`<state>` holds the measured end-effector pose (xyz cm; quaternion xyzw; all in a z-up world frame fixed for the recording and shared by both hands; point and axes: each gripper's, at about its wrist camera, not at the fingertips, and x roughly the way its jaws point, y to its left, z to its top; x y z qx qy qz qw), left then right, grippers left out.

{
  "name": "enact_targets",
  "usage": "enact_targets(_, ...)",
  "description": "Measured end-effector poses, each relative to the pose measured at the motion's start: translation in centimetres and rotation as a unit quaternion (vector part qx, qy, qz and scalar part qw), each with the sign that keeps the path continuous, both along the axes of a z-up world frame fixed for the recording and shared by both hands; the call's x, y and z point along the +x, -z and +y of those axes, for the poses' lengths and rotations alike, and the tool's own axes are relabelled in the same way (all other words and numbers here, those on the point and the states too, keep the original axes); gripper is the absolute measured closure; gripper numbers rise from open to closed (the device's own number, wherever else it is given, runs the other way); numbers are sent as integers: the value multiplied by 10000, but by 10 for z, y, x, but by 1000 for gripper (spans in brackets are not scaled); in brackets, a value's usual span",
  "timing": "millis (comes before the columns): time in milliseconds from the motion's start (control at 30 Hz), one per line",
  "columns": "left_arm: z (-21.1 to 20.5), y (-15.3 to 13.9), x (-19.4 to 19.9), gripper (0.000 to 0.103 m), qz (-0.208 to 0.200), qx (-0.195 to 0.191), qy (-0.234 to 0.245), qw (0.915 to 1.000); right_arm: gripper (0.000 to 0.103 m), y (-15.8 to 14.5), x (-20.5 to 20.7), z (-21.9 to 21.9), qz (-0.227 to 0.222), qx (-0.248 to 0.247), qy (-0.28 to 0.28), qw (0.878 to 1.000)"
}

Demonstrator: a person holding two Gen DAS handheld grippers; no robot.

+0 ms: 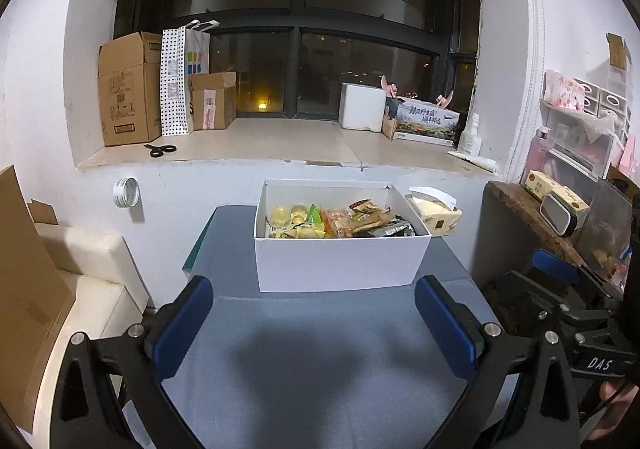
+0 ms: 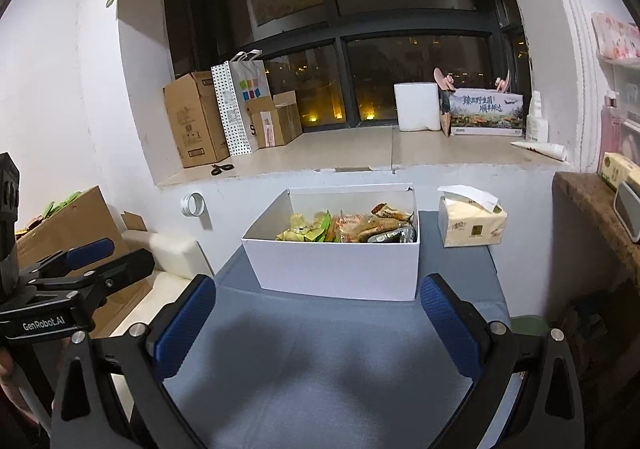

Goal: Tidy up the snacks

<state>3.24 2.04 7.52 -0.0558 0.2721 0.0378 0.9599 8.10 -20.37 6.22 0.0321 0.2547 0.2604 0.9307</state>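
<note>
While both claws gape empty, snacks (image 1: 340, 223) fill the white box (image 1: 336, 265).

Both wrist views sit low over counter (image 1: 320, 329), face window (image 1: 304, 9); share white box (image 1: 340, 261), left view nearer.

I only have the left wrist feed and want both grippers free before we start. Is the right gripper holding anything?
Observer: No. The right gripper is open with nothing between its fingers, and it faces the white box.
Operator: Any snacks outside that box?
Observer: Possibly. Green packets show behind the cardboard sheet left of the table, but they are too small to identify.
</note>
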Motion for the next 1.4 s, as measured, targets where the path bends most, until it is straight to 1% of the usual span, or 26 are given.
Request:
enact_targets(267,1,2,2,0,56,14,3,10000,0,-1,-1,-2,34,33,-15,10000)
enact_targets(733,0,4,3,0,55,7,47,10000,0,-3,-3,2,17,-64,-30,10000)
enact_targets(900,1,3,2,0,16,-88,114,9999,0,-3,-4,3,18,-67,-40,10000)
enact_targets(1000,-1,3,2,0,28,-10,83,10000,0,-2,-3,3,38,-85,-28,10000)
enact_targets(1167,-2,4,3,0,28,-54,136,9999,0,-2,-3,3,49,-88,-19,9999)
enact_targets(1400,-4,4,2,0,30,-5,112,9999,0,-2,-4,2,41,-101,-8,9999)
